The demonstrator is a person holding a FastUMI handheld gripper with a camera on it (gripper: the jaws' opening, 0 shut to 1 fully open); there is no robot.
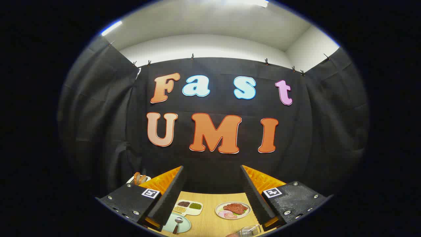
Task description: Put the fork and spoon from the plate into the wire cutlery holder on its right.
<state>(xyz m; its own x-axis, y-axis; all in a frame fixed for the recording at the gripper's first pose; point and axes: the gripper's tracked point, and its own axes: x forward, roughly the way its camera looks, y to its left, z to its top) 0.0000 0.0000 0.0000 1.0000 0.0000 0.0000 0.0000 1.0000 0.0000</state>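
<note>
I see the spoon lying on a pale green plate near the table's front edge, its bowl toward the far edge and its dark handle running back toward me. I cannot make out the fork; the left finger may be covering it. I judge the spoon light, stiff and slick, thin against the plate, so I would pinch it across the handle, near the neck where it lifts a little off the plate. The wire cutlery holder sits to the right of the plate at the front edge, beside a fingertip of someone's hand. Farther back are a divided tray of grains and a dish of meat. The gripper hangs high above the table, fingers spread wide, grasping nothing. Each finger carries a square black-and-white marker; I can read no brand or label on the tableware.
</note>
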